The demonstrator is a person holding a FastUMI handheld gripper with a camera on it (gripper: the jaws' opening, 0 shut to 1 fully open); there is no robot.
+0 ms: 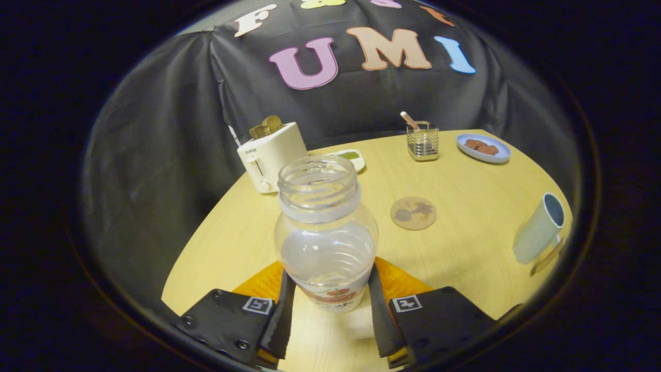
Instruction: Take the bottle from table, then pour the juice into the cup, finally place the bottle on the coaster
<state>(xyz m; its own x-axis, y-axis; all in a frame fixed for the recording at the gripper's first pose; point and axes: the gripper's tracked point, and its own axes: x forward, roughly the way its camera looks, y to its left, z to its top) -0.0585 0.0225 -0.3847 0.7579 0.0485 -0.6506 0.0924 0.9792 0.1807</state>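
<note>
A clear plastic bottle [325, 232] with no cap and a fruit label stands upright between my fingers, and my gripper [330, 297] is shut on its lower body. It looks lifted a little off the wooden table [465, 248]. Beyond the bottle and to its right lies a round cork coaster [413, 213] flat on the table. Further right, near the table's edge, stands a pale green cup [539, 230], leaning in the fisheye, with a second coaster under it.
A white toaster [271, 155] with bread sits at the table's back left, and a small white dish [351, 156] lies beside it. A wire holder [422, 140] and a blue plate [484, 148] with food stand at the back right.
</note>
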